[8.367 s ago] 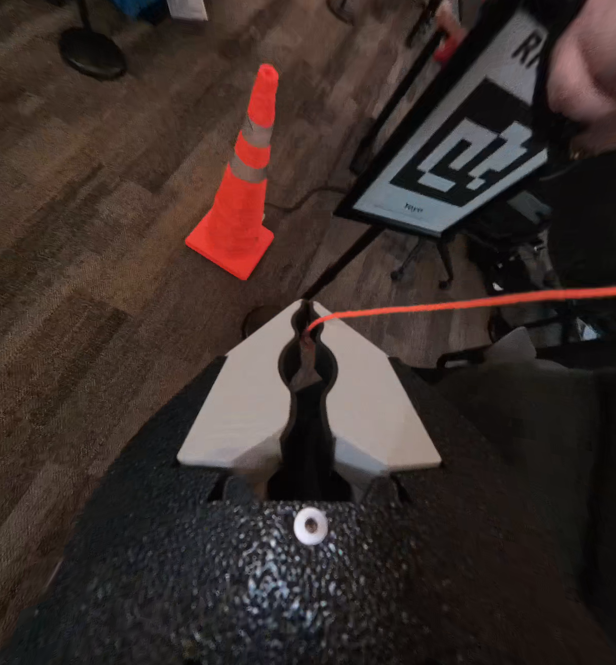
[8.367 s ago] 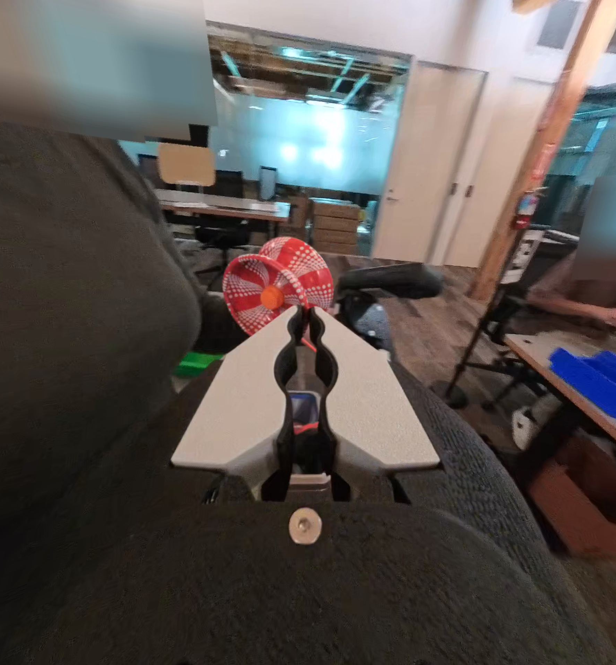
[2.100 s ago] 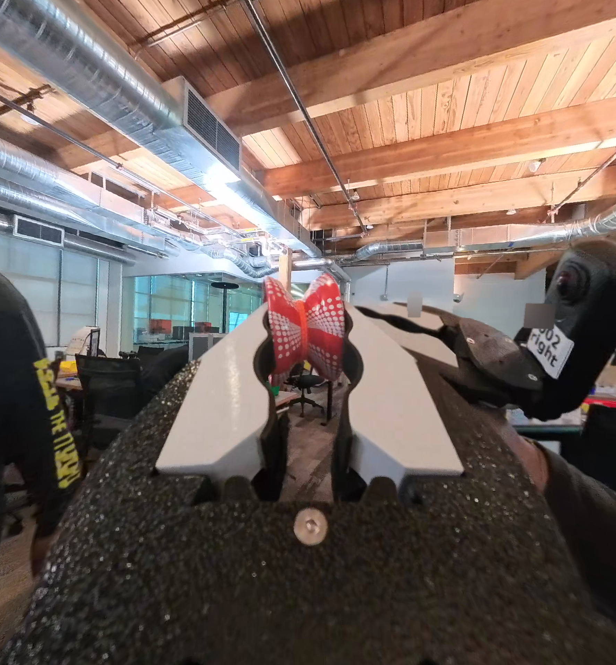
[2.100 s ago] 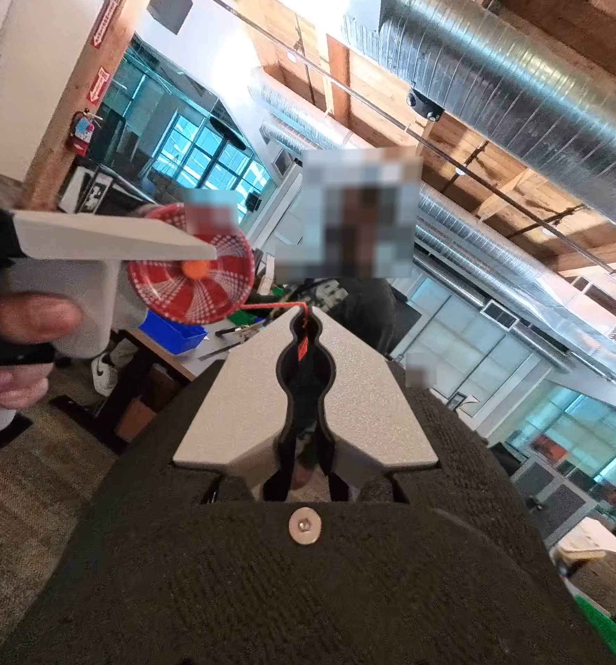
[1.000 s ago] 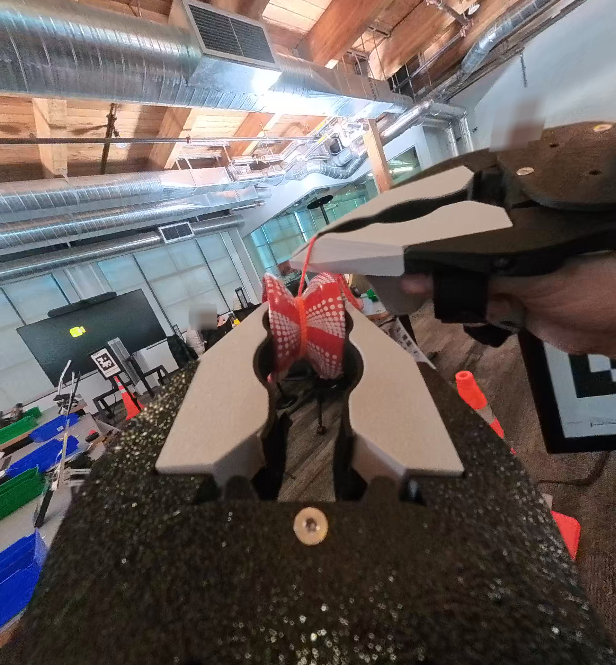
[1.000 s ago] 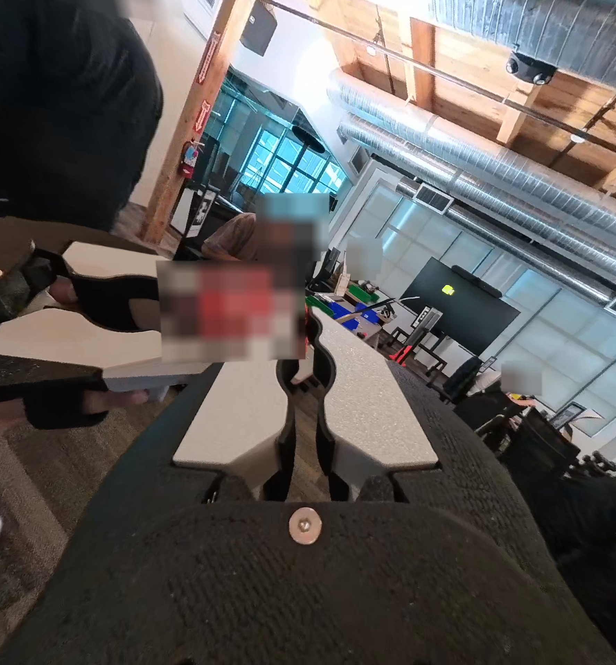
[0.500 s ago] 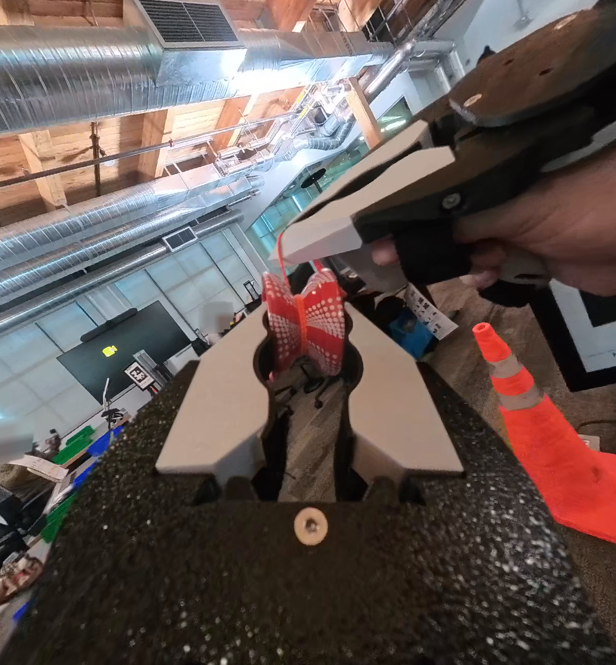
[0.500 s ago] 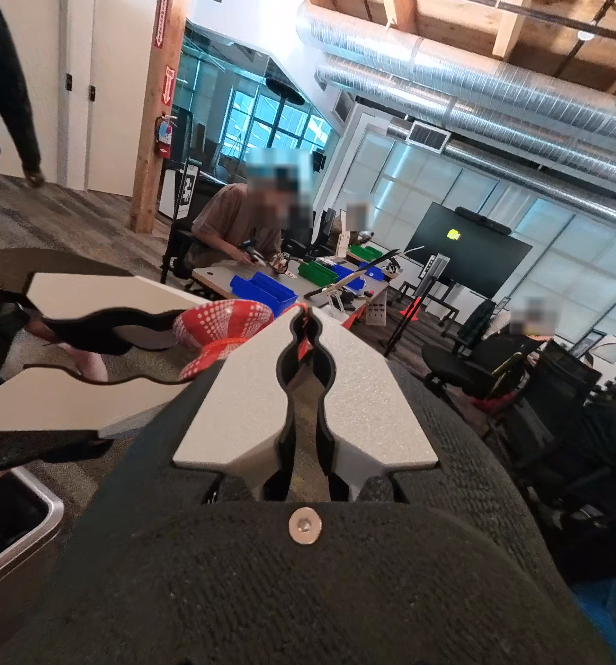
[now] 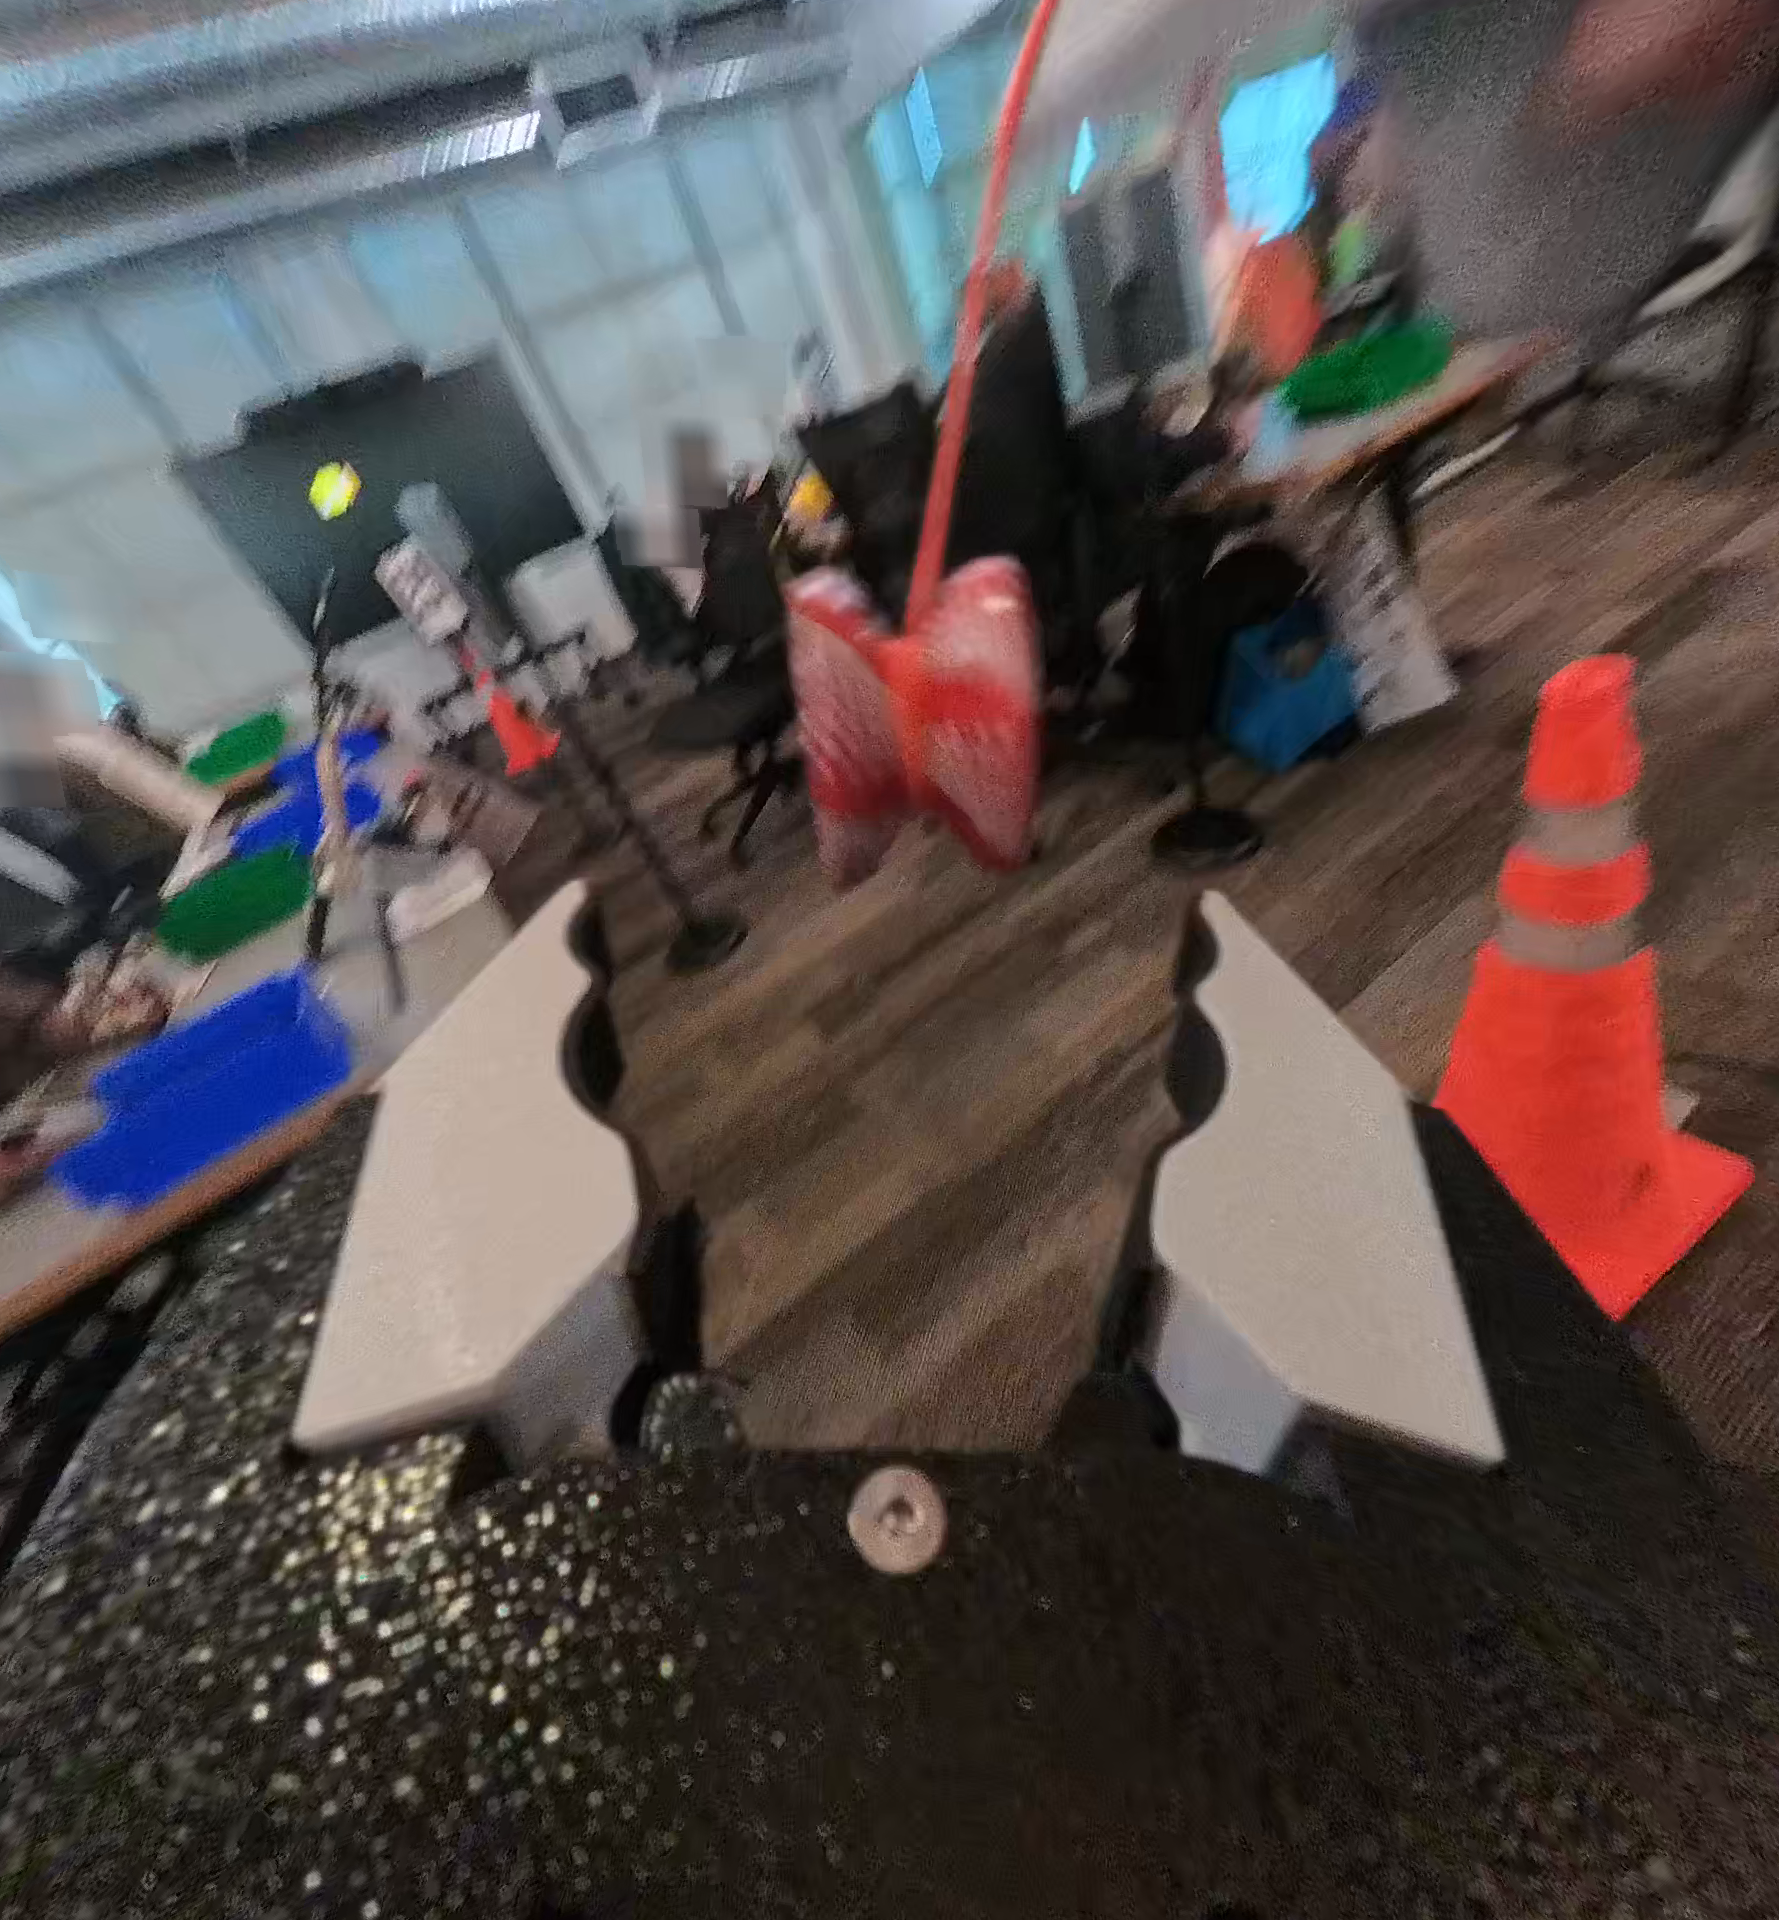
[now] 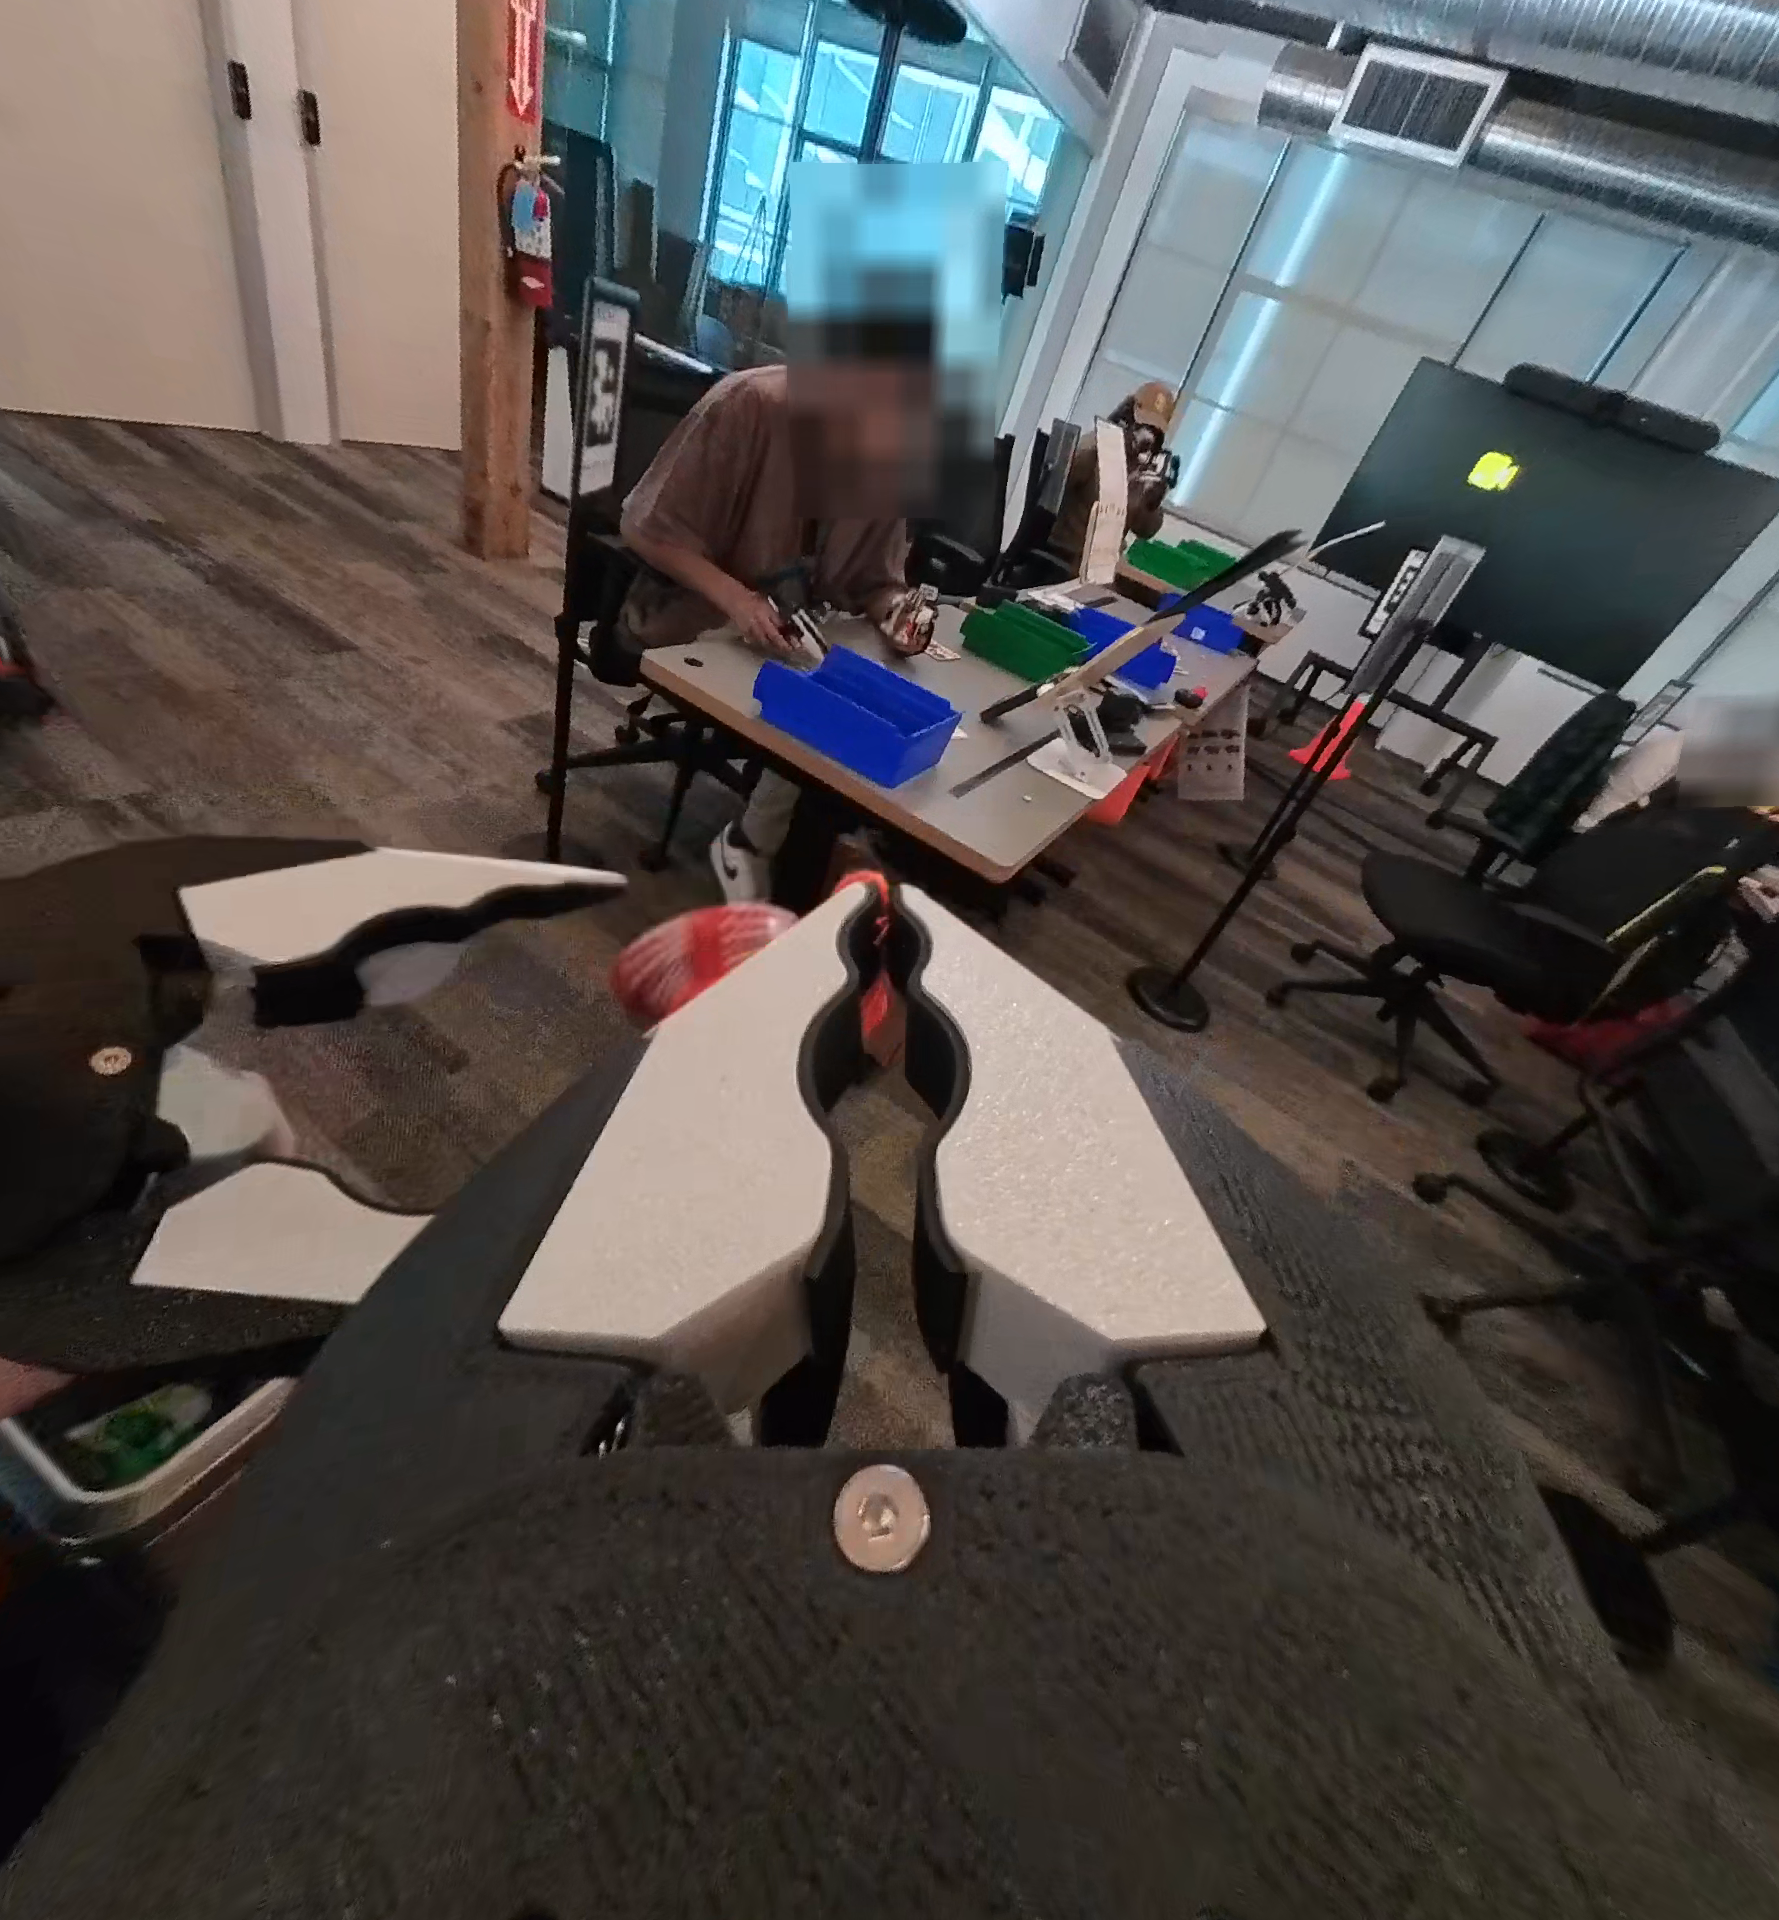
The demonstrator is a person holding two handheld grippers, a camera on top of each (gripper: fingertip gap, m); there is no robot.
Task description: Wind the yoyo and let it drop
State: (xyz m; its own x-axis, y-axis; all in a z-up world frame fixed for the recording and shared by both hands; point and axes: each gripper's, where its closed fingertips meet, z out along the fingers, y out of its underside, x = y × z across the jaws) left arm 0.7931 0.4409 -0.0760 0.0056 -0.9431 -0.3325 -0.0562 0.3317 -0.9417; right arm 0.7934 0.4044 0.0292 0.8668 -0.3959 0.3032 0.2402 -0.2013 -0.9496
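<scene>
Released since before, the yoyo (image 9: 916,727) hangs free — left tool (image 9: 890,914) spread wide, right tool (image 10: 880,904) pinching string (image 9: 952,343).

One yoyo (image 9: 916,717) on one string (image 9: 968,312), two traffic cones (image 9: 1571,997), two tongs (image 10: 880,914).

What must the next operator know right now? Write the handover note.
Left gripper: open, empty, jaws spread wide.
Right gripper: shut on the orange string, pinched at its fingertips.
Red-and-white patterned plastic yoyo: free in the air ahead of the left gripper, hanging on the string, which runs up out of the left wrist view. It is motion-blurred, so probably falling or spinning. The right wrist view shows it just past the right gripper's left finger.
Done: the yoyo is out of the left gripper.
Left: keep the right gripper clamped and let the drop run out. How much string is wound cannot be seen.
</scene>
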